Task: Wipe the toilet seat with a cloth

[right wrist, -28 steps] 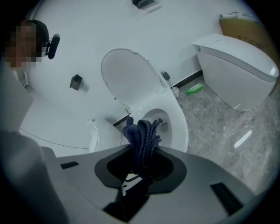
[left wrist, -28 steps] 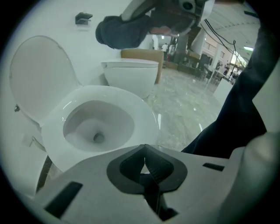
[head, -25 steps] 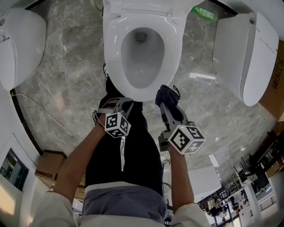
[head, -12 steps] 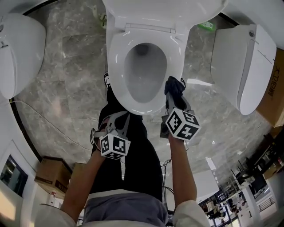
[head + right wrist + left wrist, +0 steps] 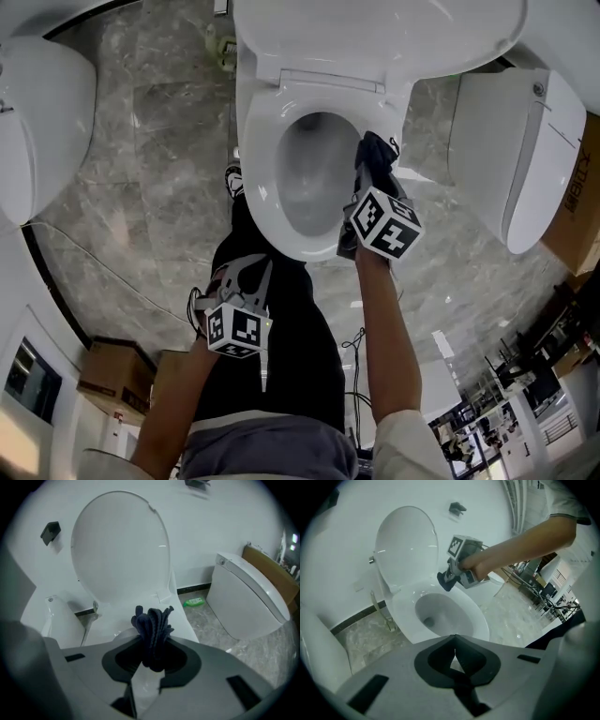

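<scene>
The white toilet seat [image 5: 261, 178] rings the bowl at the top centre of the head view, with its lid [image 5: 375, 37] raised behind it. My right gripper [image 5: 372, 173] is shut on a bunched dark blue cloth [image 5: 377, 152], which sits over the seat's right rim; whether it touches I cannot tell. In the right gripper view the cloth [image 5: 152, 623] bulges out between the jaws of the right gripper [image 5: 152, 653], in front of the lid [image 5: 119, 545]. My left gripper [image 5: 247, 270] hangs back over the person's dark trouser leg. It is shut and empty [image 5: 454, 651], and points at the seat [image 5: 405, 616].
Two more white toilets stand on the grey marble floor, one at the left [image 5: 42, 122] and one at the right [image 5: 511, 150]. A green bottle [image 5: 193, 603] lies by the wall. A cable [image 5: 94, 258] crosses the floor near cardboard boxes [image 5: 108, 375].
My right gripper has carried the cloth from in front of the bowl forward onto the seat's right side. The left gripper has drawn back toward the person's leg.
</scene>
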Motion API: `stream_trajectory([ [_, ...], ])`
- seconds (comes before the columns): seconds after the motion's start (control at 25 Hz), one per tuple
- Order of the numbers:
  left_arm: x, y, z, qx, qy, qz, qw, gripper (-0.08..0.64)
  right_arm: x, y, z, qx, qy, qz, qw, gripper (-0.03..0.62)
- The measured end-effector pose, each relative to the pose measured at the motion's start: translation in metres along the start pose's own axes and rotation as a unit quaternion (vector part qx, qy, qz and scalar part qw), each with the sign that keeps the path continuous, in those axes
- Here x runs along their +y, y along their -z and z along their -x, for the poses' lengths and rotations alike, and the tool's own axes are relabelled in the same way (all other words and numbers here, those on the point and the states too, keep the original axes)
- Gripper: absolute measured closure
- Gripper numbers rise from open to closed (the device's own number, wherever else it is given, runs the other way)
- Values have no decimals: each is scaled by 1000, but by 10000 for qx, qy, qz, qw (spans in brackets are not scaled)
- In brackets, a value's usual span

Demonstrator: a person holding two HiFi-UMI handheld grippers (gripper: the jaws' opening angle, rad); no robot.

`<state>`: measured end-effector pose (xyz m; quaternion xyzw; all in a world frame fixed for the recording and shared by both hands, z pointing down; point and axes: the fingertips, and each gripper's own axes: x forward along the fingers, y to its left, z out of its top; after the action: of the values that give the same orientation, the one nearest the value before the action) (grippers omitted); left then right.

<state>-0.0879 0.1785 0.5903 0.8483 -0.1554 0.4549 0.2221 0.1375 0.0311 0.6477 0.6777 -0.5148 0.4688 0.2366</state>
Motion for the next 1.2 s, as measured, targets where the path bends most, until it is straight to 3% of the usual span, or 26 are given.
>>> stream_trajectory([
  [0.24, 24, 3, 6, -22, -46, 270, 9996, 551, -21, -19, -38, -334, 604, -375, 9969, 511],
  [0.56, 57, 9, 13, -24, -145, 526, 9985, 551, -8, -26, -63, -319, 977, -319, 9942, 511],
  [1.2, 68, 21, 17, -28, 14, 1126, 9936, 551, 51, -34, -89, -492, 502, -247, 9972, 506],
])
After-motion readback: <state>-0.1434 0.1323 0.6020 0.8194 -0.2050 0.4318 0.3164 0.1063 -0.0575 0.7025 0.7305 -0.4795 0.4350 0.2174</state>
